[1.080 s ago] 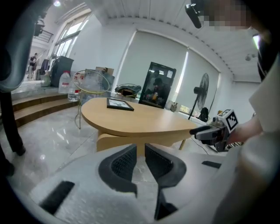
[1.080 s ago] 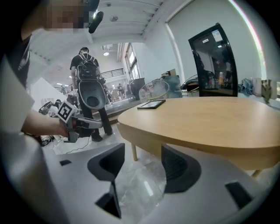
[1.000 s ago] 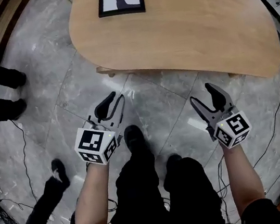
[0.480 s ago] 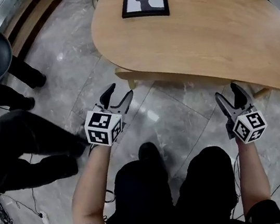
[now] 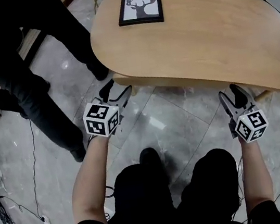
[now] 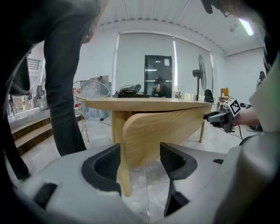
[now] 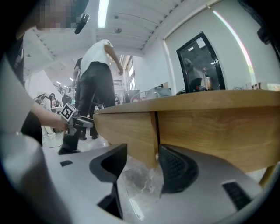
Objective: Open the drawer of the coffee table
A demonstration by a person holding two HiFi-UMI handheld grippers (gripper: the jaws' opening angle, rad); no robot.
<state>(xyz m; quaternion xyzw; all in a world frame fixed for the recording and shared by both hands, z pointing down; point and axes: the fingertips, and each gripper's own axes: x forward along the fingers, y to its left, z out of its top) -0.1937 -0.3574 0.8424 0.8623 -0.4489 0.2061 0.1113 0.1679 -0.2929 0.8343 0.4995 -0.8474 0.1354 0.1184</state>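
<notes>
In the head view the light wooden table fills the upper right, with a framed deer picture lying flat near its far end; the drawer front shows only as a thin wooden strip under the table's near rim. The left hand-held gripper points at the table's rounded left end, its tips just beside that strip; the right hand-held gripper points at the table's near edge, well to the right along the same rim. A bystander in dark trousers stands on the marble floor just left of the table.

In the left gripper view the jaws stand wide, having just been opening; the curved end of the drawer front and a table leg show in the gap between them, beyond the pads, and neither pad presses on the wood. The other gripper shows off to the right, level with the table's rim.

In the right gripper view the jaws have just been closing but are well apart; between them hangs the lower corner of the wooden front where a vertical seam divides it under the tabletop. The right pad sits just beside that corner and the left pad is clear of it; nothing is gripped.
</notes>
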